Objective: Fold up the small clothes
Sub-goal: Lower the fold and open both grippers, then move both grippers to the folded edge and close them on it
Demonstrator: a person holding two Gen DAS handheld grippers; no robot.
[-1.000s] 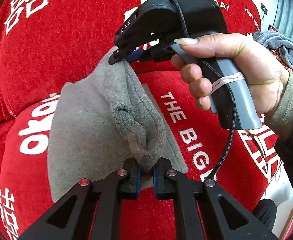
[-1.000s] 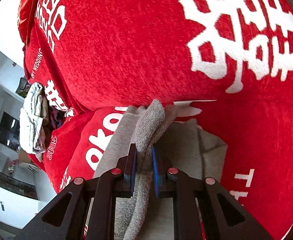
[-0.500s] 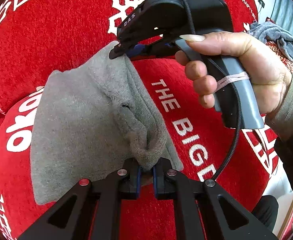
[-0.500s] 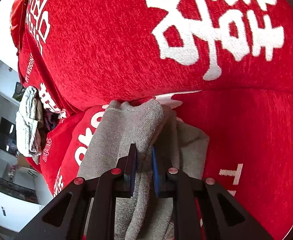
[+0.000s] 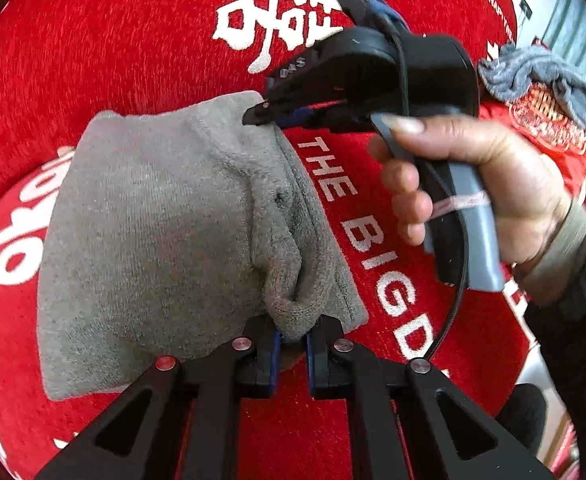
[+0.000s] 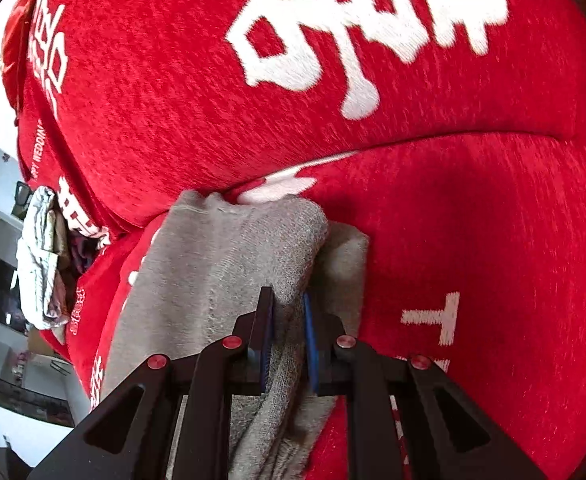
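Observation:
A small grey knit garment (image 5: 153,240) lies spread on a red sofa seat (image 5: 373,420) with white lettering. My left gripper (image 5: 291,338) is shut on its bunched ribbed edge at the near side. My right gripper (image 5: 269,114), held by a hand (image 5: 473,184), pinches the garment's far corner in the left wrist view. In the right wrist view my right gripper (image 6: 287,332) is shut on a fold of the grey garment (image 6: 221,272), which drapes down under the fingers.
The red sofa backrest (image 6: 293,80) rises right behind the garment. A heap of grey and white clothes (image 5: 541,76) lies on the sofa to the right; the pile of clothes (image 6: 41,260) shows at the left in the right wrist view. A room floor lies beyond.
Both grippers have come down toward the seat with the garment. The grey cloth now lies wider and flatter on the sofa, and the folded edge has sunk against the backrest seam.

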